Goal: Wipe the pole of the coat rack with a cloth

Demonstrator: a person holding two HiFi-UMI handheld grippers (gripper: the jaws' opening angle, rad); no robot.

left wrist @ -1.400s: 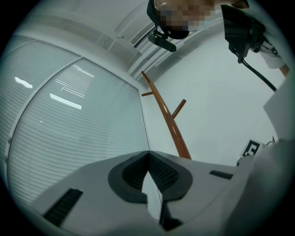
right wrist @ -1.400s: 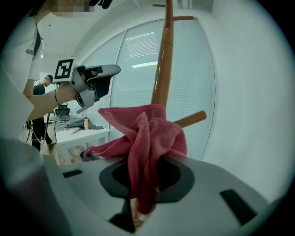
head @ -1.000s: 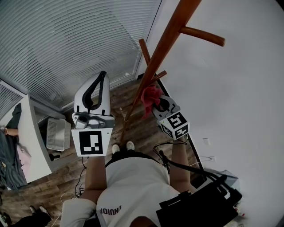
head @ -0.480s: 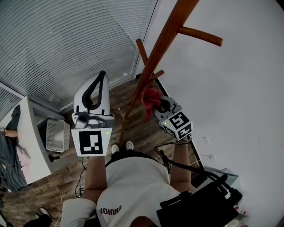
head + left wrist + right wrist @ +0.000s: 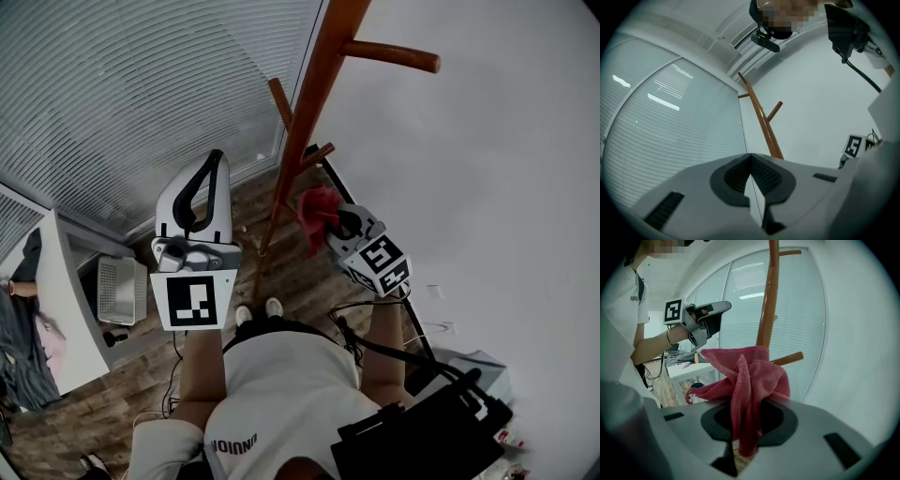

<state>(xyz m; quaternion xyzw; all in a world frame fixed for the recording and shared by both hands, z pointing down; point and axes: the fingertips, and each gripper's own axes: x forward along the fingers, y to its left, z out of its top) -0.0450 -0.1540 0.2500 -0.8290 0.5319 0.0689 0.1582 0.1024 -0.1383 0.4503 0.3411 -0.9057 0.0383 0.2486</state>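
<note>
though only its own view shows how, the right gripper (image 5: 743, 452) clamps cloth (image 5: 746, 376) (left gripper (image 5: 753, 180) closed).

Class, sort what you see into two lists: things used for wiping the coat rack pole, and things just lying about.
In the job: red cloth, coat rack pole, right gripper clamping the cloth.
Lying about: white basket, white desk.

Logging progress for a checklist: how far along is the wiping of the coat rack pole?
Done: the right gripper is shut on the pink cloth. In hand: the cloth sits close beside the pole, contact unclear. To do: wiping along the pole; nothing shows any stretch cleaned. The left gripper is shut and empty.
</note>
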